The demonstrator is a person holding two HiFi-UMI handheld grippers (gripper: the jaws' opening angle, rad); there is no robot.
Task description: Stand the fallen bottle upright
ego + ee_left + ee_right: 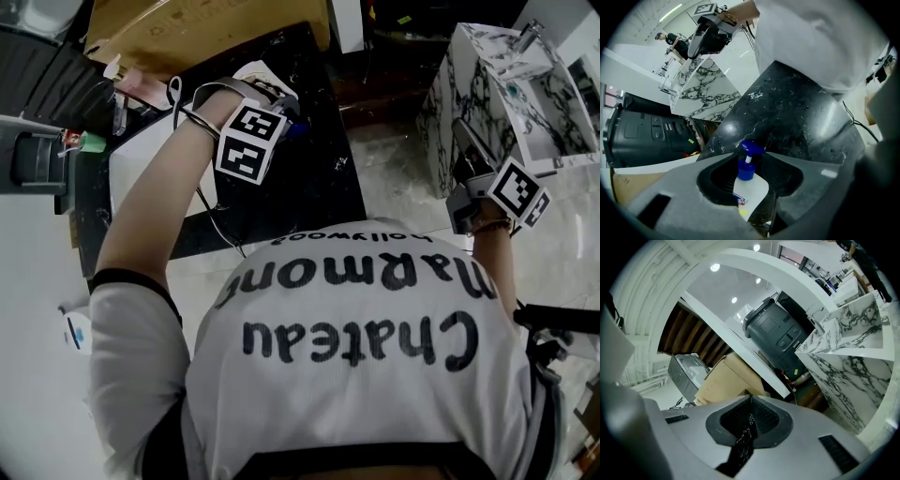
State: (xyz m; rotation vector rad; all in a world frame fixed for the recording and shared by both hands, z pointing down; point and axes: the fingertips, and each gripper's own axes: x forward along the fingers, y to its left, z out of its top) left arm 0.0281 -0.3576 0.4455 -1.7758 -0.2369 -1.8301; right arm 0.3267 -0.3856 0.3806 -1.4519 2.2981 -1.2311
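Bottle (749,190), white with a blue spray cap, sits over the black counter (787,108) between the spread jaws of the left gripper (750,157), whose pads seem to be off it. From this angle I cannot settle whether it stands or leans. If it is upright, only the withdrawal remains. The right gripper (749,401), clenched on nothing, hangs well off to the right.

Glossy black bench (797,108), white-veined, stone by the look of it. Bottle (751,190) in smooth white plastic, blue plastic cap (749,151). Left tongs (751,157): matt grey shells, ribbed black pads (723,183).
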